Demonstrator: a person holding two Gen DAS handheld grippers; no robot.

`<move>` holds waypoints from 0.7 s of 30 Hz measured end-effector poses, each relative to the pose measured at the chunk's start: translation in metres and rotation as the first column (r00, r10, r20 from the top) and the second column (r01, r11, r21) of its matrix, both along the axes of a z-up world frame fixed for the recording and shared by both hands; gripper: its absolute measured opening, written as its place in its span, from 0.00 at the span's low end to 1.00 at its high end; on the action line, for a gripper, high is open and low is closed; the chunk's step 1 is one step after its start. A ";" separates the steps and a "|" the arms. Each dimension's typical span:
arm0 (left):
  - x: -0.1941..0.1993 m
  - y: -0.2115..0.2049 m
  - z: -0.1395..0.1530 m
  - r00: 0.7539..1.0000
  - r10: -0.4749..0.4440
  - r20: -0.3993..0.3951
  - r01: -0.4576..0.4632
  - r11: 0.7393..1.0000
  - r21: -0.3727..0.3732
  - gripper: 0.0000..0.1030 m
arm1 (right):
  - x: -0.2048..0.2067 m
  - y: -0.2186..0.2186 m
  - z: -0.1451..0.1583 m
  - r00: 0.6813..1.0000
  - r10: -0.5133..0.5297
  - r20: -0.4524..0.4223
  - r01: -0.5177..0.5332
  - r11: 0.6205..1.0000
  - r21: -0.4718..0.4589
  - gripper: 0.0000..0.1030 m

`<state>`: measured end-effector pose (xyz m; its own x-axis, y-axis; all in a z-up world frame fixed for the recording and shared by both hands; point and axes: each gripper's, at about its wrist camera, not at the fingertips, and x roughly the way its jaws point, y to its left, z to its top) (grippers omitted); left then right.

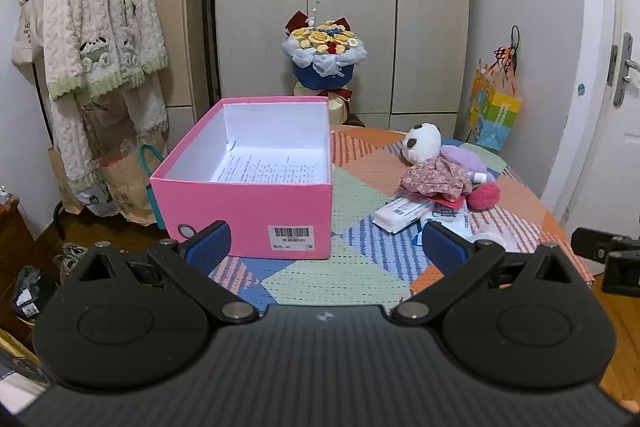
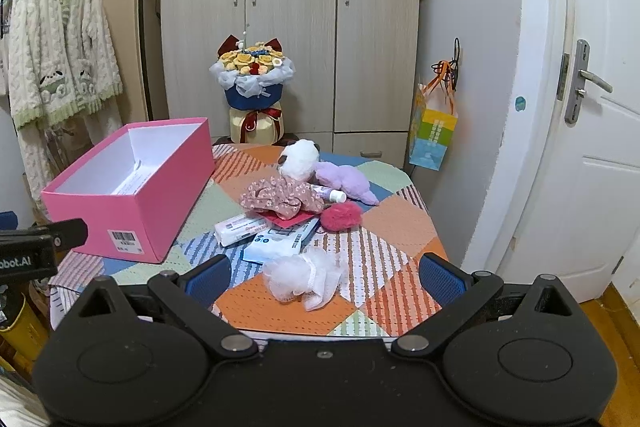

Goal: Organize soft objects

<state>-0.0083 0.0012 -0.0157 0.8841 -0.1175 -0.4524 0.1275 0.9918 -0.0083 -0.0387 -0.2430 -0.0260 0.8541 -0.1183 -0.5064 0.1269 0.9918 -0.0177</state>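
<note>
Both jaws of the right gripper (image 2: 324, 273) stand wide apart and empty, with the white mesh puff (image 2: 306, 277) lying on the patchwork table (image 2: 400, 223) just ahead between them. Likewise spread and empty, the left gripper (image 1: 326, 245) faces the pink box (image 1: 256, 211), whose bottom holds only a printed sheet. Loose and frilly, the puff might snag or slip from a shallow pinch, while the panda plush (image 2: 300, 157), floral cloth (image 2: 280, 197) and red pompom (image 2: 342, 215) lie heaped among flat packets that could get dragged along.
</note>
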 end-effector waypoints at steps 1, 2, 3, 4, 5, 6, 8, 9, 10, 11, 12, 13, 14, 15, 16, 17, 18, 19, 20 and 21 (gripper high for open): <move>0.000 0.000 0.000 1.000 0.000 0.001 0.000 1.000 0.002 1.00 | 0.000 0.000 -0.001 1.000 0.000 0.000 0.000 1.000 -0.002 0.99; 0.000 0.000 -0.001 1.000 -0.002 0.000 0.002 1.000 0.001 1.00 | 0.000 0.000 -0.001 1.000 0.000 -0.001 0.000 1.000 -0.002 0.99; 0.000 0.000 -0.001 1.000 -0.001 -0.001 0.001 1.000 0.000 1.00 | 0.000 0.000 -0.001 1.000 0.000 -0.001 0.000 1.000 -0.002 0.99; 0.000 -0.001 -0.001 1.000 0.001 0.000 -0.001 1.000 0.001 1.00 | 0.001 0.000 -0.001 1.000 0.000 -0.001 0.000 1.000 0.000 0.99; 0.000 0.000 -0.001 1.000 0.000 0.000 0.000 1.000 0.003 1.00 | 0.000 0.000 -0.001 1.000 0.000 -0.001 0.000 1.000 -0.001 0.99; 0.000 -0.001 -0.001 1.000 0.001 0.000 -0.001 1.000 0.008 1.00 | 0.000 0.001 -0.002 1.000 0.000 -0.002 0.000 1.000 -0.001 0.99; 0.001 -0.001 -0.003 1.000 0.003 -0.001 -0.003 1.000 0.025 1.00 | 0.001 0.002 -0.003 1.000 0.000 -0.003 0.000 1.000 -0.004 0.99; 0.002 -0.001 -0.003 1.000 0.005 0.000 -0.005 0.999 0.036 1.00 | 0.001 0.002 -0.003 1.000 -0.002 -0.002 0.002 1.000 -0.005 0.99; 0.002 -0.001 -0.004 1.000 0.008 0.001 -0.008 0.999 0.044 1.00 | 0.000 0.002 -0.003 1.000 -0.012 0.006 0.012 1.000 -0.005 0.99; 0.002 0.000 -0.005 1.000 0.011 0.001 -0.012 0.999 0.049 1.00 | 0.000 0.001 -0.002 1.000 -0.023 0.013 0.023 1.000 -0.007 0.99; 0.003 0.000 -0.005 1.000 0.016 0.002 -0.016 0.999 0.052 1.00 | -0.001 0.000 -0.001 0.999 -0.031 0.019 0.031 0.999 -0.010 0.99; 0.004 0.001 -0.006 1.000 0.021 0.002 -0.021 0.998 0.053 1.00 | -0.001 -0.001 0.000 0.999 -0.038 0.024 0.038 0.999 -0.013 0.99; 0.005 0.002 -0.006 1.000 0.024 -0.001 -0.024 0.998 0.051 1.00 | -0.001 -0.002 0.001 0.999 -0.045 0.030 0.046 0.999 -0.013 0.99; 0.005 0.003 -0.007 1.000 0.025 -0.003 -0.025 0.999 0.048 1.00 | -0.002 -0.003 0.001 0.998 -0.051 0.033 0.052 0.999 -0.012 0.99; 0.006 0.004 -0.007 1.000 0.026 -0.005 -0.025 0.999 0.047 1.00 | -0.003 -0.004 0.001 0.998 -0.054 0.034 0.055 0.998 -0.011 0.99; 0.006 0.004 -0.007 1.000 0.026 -0.004 -0.026 0.999 0.047 1.00 | -0.003 -0.005 0.002 0.998 -0.056 0.035 0.056 0.998 -0.009 0.99; 0.005 0.004 -0.009 1.000 0.026 0.010 -0.027 0.999 0.046 1.00 | -0.005 -0.006 0.001 0.998 -0.057 0.039 0.058 0.998 -0.007 0.99; 0.004 0.005 -0.008 0.999 0.026 0.030 -0.027 0.998 0.048 1.00 | -0.006 -0.007 0.001 0.997 -0.058 0.043 0.058 0.998 -0.004 0.99; 0.002 0.004 -0.008 0.999 0.024 0.048 -0.026 0.999 0.048 1.00 | -0.008 -0.007 0.001 0.997 -0.059 0.049 0.059 0.998 -0.002 0.99; 0.000 0.004 -0.009 0.998 0.019 0.065 -0.022 0.999 0.044 1.00 | -0.010 -0.008 0.001 0.997 -0.058 0.056 0.058 0.998 0.001 0.99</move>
